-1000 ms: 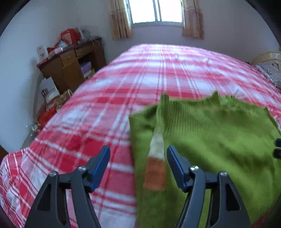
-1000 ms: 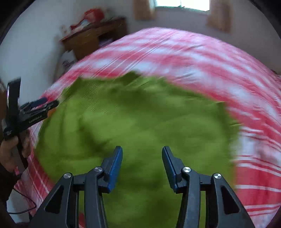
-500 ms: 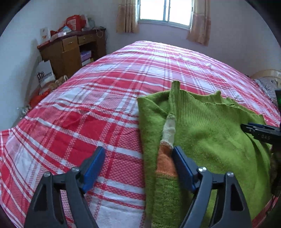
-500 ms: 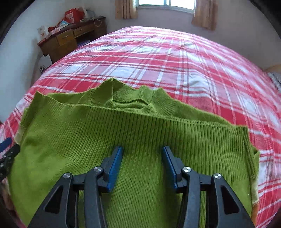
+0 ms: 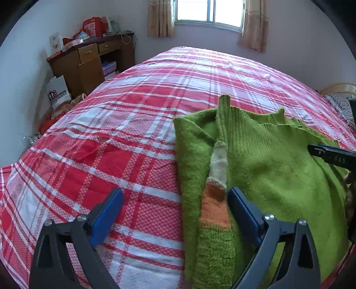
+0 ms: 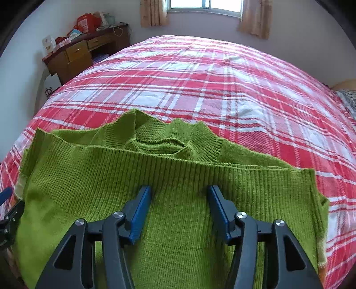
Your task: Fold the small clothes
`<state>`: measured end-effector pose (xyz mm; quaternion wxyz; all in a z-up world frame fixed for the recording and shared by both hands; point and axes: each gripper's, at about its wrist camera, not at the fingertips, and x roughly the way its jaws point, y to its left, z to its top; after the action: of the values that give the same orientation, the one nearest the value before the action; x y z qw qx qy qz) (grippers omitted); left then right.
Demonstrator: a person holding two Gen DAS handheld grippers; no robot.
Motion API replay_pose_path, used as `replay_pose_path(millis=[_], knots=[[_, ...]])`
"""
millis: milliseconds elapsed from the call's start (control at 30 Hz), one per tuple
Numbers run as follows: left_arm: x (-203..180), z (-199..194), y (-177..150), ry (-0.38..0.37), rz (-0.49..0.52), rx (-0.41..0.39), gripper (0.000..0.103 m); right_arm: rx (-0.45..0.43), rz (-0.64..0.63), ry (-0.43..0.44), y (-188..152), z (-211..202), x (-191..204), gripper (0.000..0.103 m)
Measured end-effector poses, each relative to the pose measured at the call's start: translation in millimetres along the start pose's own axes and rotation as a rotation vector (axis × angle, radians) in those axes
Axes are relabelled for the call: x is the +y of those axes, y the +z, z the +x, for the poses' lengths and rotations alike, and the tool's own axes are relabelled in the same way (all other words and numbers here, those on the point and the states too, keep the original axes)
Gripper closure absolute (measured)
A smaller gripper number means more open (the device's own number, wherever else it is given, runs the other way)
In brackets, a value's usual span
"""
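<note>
A green knitted sweater point(image 6: 178, 189) lies folded on the red plaid bed point(image 6: 222, 89), its ribbed hem laid up near the collar point(image 6: 160, 144). In the left wrist view the sweater point(image 5: 278, 166) has a sleeve with white and orange bands point(image 5: 217, 177) folded along its left side. My left gripper point(image 5: 175, 211) is open and empty, low over the sweater's left edge, its right finger point(image 5: 242, 213) beside the sleeve. My right gripper point(image 6: 178, 206) is open and empty, just above the sweater's middle. Its tip also shows at the right of the left wrist view point(image 5: 329, 153).
A wooden desk point(image 5: 89, 60) piled with boxes stands by the far left wall, with bags point(image 5: 57, 93) on the floor beside it. A window with curtains point(image 5: 209, 13) is at the far wall. A striped pillow point(image 5: 342, 106) lies at the bed's right.
Both grippers have steadied and drawn back slightly over the sweater. The sweater has settled flat with its hem folded up. Both stay open.
</note>
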<state>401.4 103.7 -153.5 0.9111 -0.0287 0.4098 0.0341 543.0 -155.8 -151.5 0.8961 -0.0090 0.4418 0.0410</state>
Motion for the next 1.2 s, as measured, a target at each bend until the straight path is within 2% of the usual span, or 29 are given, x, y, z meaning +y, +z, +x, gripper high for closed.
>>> replay_pose_path(millis=[133, 300, 467, 667, 833, 1000, 1200], knots=[[3, -1, -1, -0.010, -0.010, -0.003, 0.004, -0.070, 0.042, 0.073, -20, -35, 7, 0.047], [2, 0, -1, -0.013, -0.009, 0.003, 0.003, -0.128, -0.097, 0.182, -59, -86, 50, 0.047], [2, -1, -1, -0.010, -0.006, 0.004, 0.003, -0.156, -0.238, 0.244, -109, -116, 94, 0.046], [3, -3, -1, -0.011, 0.012, 0.014, 0.002, -0.165, -0.341, 0.221, -157, -126, 123, 0.046], [7, -7, 3, -0.032, 0.035, 0.018, 0.002, -0.178, -0.404, 0.186, -170, -129, 134, 0.046], [20, -4, 14, -0.068, 0.026, 0.008, 0.002, -0.202, -0.502, 0.177, -183, -131, 162, 0.045], [29, 10, 27, -0.156, 0.003, 0.022, 0.003, -0.234, -0.590, 0.133, -185, -126, 192, 0.045]])
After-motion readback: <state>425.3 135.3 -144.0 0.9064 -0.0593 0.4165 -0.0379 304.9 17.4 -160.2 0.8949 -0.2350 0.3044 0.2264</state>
